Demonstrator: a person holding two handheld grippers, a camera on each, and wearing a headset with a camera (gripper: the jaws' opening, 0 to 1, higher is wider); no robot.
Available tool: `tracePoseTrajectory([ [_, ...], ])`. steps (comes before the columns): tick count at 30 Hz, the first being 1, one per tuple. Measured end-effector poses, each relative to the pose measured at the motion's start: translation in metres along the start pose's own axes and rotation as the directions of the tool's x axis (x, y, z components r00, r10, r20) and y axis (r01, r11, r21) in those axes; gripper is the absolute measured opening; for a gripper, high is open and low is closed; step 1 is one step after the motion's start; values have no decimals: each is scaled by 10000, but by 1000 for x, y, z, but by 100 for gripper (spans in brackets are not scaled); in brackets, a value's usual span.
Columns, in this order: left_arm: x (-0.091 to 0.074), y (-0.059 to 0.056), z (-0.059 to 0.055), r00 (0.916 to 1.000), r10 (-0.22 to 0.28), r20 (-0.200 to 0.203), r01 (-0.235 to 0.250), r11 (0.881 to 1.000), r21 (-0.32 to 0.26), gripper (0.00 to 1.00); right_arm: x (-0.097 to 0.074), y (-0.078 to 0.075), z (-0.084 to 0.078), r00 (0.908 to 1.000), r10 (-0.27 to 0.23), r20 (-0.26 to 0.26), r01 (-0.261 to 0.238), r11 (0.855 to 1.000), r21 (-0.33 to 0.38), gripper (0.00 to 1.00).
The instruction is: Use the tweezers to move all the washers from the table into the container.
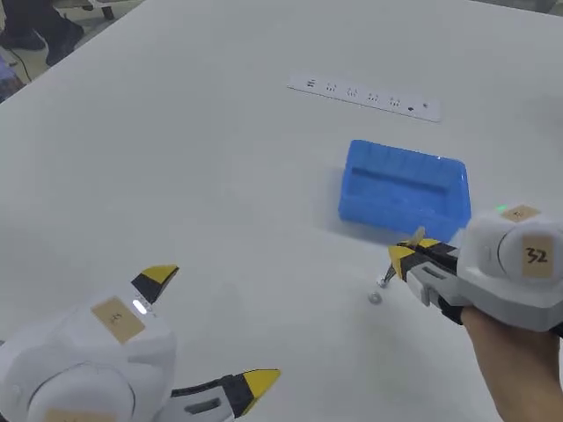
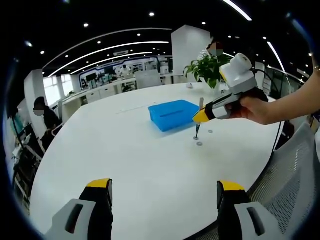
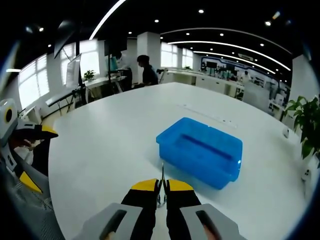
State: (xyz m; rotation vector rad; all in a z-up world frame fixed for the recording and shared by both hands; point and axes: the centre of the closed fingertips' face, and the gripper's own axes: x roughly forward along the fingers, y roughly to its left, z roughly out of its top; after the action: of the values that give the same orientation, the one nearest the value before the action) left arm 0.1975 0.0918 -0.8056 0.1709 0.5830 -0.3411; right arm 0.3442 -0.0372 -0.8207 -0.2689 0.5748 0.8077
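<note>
My right gripper (image 1: 407,251) is shut on thin metal tweezers (image 1: 388,276), whose tips point down at the white table just in front of the blue container (image 1: 405,189). A small washer (image 1: 376,298) lies on the table beside the tweezer tips. In the left gripper view the right gripper (image 2: 206,115) holds the tweezers (image 2: 197,129) above a washer (image 2: 199,144), and a second washer (image 2: 210,132) lies nearby. The right gripper view has its jaws (image 3: 162,186) closed on the tweezers (image 3: 162,174), facing the container (image 3: 200,150). My left gripper (image 1: 211,330) hangs open near the table's front, holding nothing.
A white power strip (image 1: 365,95) lies behind the container. The table edge (image 2: 260,165) runs close on the right, with a grey chair beyond it. Desks, a potted plant (image 2: 207,67) and seated people fill the office around.
</note>
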Motion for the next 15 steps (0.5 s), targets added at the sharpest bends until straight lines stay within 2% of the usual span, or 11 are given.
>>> tracePoseTrajectory([
  [15, 2, 1, 0, 10000, 42, -88, -41, 10000, 77, 87, 3, -1, 3, 10000, -36, 3, 36, 9998, -188, 1],
])
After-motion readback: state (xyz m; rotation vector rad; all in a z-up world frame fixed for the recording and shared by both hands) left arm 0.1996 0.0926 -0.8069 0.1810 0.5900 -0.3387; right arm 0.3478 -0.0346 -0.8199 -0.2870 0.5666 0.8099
